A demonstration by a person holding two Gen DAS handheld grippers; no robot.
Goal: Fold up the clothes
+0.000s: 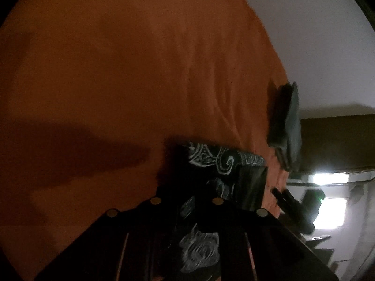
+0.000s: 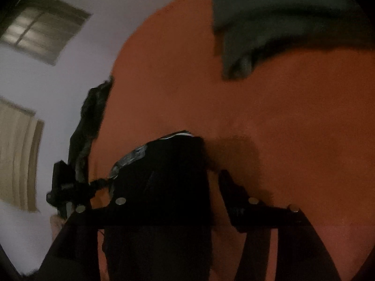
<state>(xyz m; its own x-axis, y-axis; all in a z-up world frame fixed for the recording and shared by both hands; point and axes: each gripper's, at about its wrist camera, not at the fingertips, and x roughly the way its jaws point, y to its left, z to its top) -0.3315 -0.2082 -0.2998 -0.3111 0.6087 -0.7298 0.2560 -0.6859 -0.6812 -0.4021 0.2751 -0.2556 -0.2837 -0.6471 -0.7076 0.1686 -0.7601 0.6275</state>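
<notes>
A black garment with a white paisley print (image 1: 206, 161) hangs over the orange bedsheet (image 1: 117, 70). My left gripper (image 1: 211, 185) is shut on it, and the cloth runs down between the fingers towards the camera. In the right wrist view the same black garment (image 2: 168, 164) drapes over the left finger and hides it. My right gripper (image 2: 199, 171) is open. Its right finger (image 2: 232, 187) stands apart from the cloth, with orange sheet showing in the gap.
A folded dark grey-green garment (image 1: 288, 121) (image 2: 269, 18) lies near the bed's edge. Another dark cloth heap (image 2: 91, 121) sits at the sheet's left rim. A pale wall (image 2: 58, 82) with a window (image 2: 44, 32) lies beyond. Room clutter and a bright light (image 1: 328, 210) are at the right.
</notes>
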